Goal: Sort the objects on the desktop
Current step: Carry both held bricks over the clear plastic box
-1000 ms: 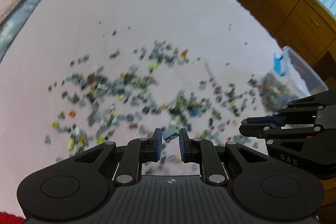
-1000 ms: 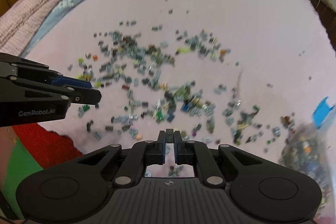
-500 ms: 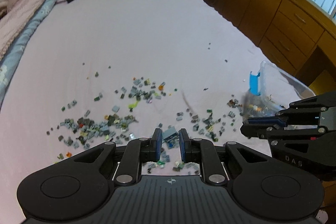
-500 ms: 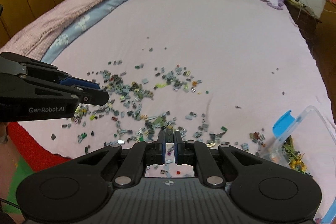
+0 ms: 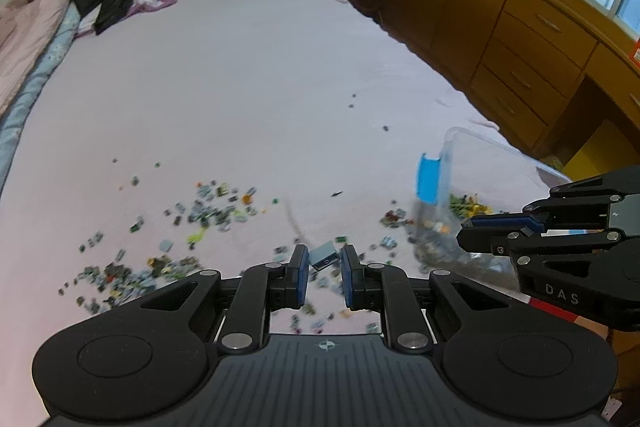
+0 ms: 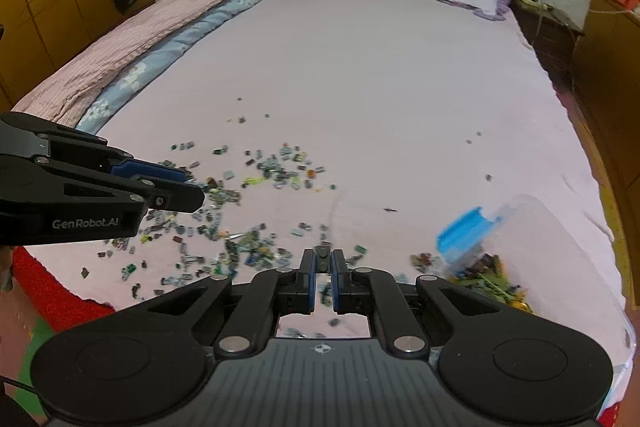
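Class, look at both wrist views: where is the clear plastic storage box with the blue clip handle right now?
The clear plastic storage box with the blue clip handle sits on the pink bedsheet at the bed's right edge, right of the scattered small toy bricks, ahead of the right gripper.

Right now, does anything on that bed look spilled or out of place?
Yes: small toy bricks lie scattered across the pink bedsheet, while the clear plastic bin at the bed's edge holds only some. Otherwise, nothing looks damaged.

"GenRobot.AI" on left tool (image 6: 196,197); "DAS" on right tool (image 5: 464,237).

Black tongs (image 5: 324,265) — blue pads, silver screws
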{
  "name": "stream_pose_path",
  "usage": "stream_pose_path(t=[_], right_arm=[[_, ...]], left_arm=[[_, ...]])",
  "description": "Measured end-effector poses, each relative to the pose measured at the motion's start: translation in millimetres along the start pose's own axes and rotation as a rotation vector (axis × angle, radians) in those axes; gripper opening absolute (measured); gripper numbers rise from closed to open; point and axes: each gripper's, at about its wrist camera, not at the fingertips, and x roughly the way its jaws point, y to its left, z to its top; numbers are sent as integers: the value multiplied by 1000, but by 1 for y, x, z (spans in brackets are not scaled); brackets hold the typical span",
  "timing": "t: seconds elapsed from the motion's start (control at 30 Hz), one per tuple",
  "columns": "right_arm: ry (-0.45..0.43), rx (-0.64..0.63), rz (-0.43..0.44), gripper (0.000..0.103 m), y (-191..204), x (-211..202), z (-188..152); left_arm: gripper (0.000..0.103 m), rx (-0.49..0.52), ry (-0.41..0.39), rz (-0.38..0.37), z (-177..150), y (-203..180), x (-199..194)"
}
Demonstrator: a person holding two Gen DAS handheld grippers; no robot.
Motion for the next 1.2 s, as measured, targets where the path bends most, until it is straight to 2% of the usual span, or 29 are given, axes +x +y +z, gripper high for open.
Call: stream_pose_path(t=[0.8,0.97,1.2], right_arm=[[-41,87,-86,8,-192,-62,-42],[-29,132,-83,8,-220,-63,-54],[-16,180,-88,8,-236,-58,-64]], left_arm=[[19,126,-15,-77,64,-163,56],[19,177,-2,-94,71,-192,65],[19,225,17,-124,73,-220,73]])
